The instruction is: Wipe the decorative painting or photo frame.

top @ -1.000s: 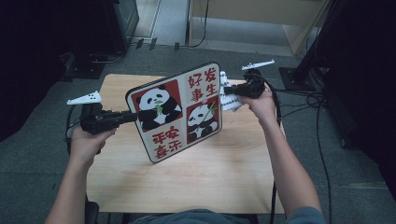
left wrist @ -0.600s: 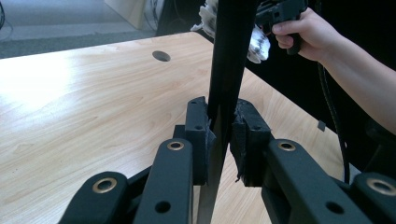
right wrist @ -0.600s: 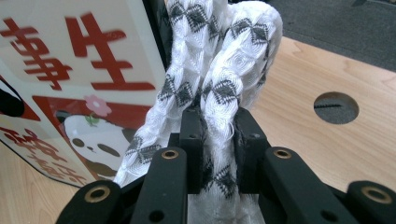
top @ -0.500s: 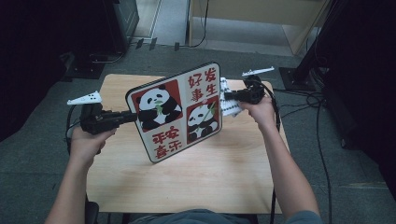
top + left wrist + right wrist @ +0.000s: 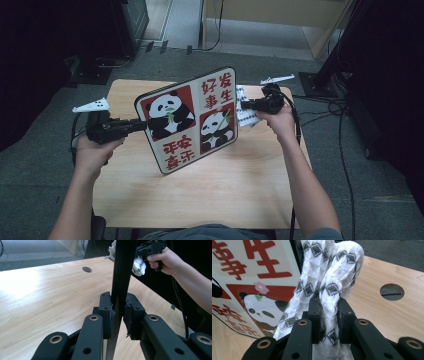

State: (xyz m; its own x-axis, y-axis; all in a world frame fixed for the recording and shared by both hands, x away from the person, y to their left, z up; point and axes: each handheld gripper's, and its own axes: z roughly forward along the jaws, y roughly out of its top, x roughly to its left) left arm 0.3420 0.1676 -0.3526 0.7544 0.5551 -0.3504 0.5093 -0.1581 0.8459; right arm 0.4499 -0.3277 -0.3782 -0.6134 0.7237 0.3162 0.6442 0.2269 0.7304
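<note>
1. Two grippers, both clamped – the left gripper (image 5: 117, 312) pinches the edge of the panda board (image 5: 187, 120), held upright and tilted above the table (image 5: 225, 185).
2. The right gripper (image 5: 328, 312) grips a white patterned cloth (image 5: 329, 272) – bunched against the board's far edge.
3. Hands (image 5: 95, 152) hold both from the near side.

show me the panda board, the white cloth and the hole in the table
panda board (image 5: 187, 120), high view, centre of its printed face
white cloth (image 5: 329, 272), right gripper view, bunched upper fold
table hole (image 5: 392, 292), right gripper view, its dark opening
</note>
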